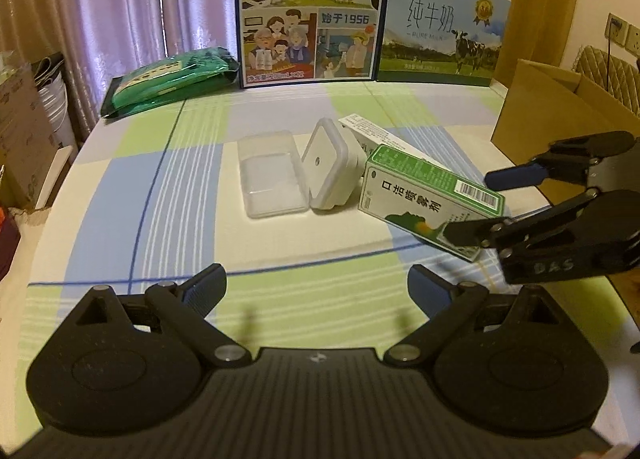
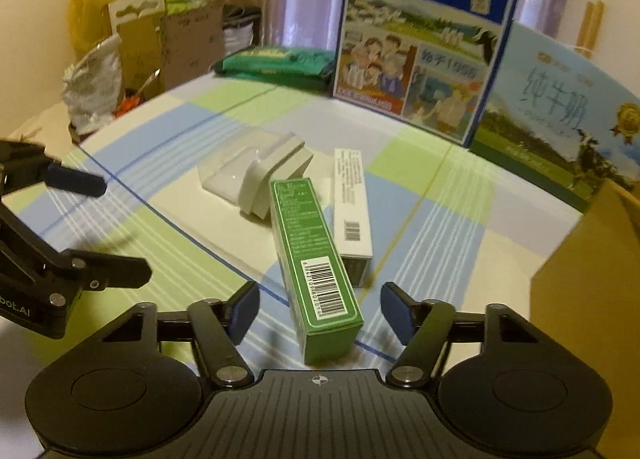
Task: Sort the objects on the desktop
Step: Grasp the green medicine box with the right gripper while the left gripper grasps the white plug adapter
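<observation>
Right wrist view showed our right gripper (image 2: 320, 315) with jaws wide astride the near end of the green box (image 2: 316, 259), apparently lined up to grip it. It lay mid-desk (image 2: 132, 227), right of the tubs. Our left gripper (image 1: 316, 291) waited wide, empty.

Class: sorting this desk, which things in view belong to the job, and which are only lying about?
Job: green box, white box, clear case, white tub, right gripper.

Lying about: milk cartons, green packet, cardboard box.
</observation>
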Action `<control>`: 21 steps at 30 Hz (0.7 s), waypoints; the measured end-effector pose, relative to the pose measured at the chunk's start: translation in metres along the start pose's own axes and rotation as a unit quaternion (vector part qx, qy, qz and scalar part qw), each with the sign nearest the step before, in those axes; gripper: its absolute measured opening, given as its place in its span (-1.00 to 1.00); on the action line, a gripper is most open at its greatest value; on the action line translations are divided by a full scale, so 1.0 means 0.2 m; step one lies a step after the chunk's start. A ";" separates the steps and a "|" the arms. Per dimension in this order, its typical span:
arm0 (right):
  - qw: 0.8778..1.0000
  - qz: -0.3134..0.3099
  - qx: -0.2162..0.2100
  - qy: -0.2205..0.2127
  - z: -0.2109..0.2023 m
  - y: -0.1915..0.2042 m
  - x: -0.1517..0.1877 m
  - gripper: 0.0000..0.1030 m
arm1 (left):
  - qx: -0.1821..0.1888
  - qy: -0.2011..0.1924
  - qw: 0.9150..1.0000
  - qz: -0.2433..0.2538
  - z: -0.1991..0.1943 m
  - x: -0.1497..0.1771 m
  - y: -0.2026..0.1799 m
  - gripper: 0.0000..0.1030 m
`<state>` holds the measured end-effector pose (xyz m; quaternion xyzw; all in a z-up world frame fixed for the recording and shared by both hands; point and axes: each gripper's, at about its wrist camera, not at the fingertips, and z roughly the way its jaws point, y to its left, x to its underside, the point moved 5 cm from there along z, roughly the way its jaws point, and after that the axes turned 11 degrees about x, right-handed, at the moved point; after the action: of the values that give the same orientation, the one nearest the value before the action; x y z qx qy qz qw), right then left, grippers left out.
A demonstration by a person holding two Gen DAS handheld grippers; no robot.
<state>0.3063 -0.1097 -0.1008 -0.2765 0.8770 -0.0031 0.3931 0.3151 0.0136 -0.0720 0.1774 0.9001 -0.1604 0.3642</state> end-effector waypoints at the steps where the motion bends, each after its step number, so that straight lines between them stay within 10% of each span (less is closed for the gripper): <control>1: 1.000 -0.002 -0.001 0.002 0.01 0.01 0.00 0.11 | 0.001 0.000 1.000 0.001 0.01 -0.01 0.00 0.85; 8: 1.000 -0.004 -0.006 0.027 0.08 0.03 0.03 -0.46 | 0.009 0.000 1.000 0.013 0.09 -0.03 0.01 0.74; 21: 0.998 0.064 0.001 0.027 0.10 -0.03 0.00 -0.46 | 0.019 -0.018 0.999 0.046 0.23 -0.09 -0.03 0.23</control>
<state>0.3225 -0.1119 -0.1133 -0.2191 0.9033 0.0143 0.3686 0.3513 -0.0152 -0.0888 0.2228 0.8811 -0.1633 0.3839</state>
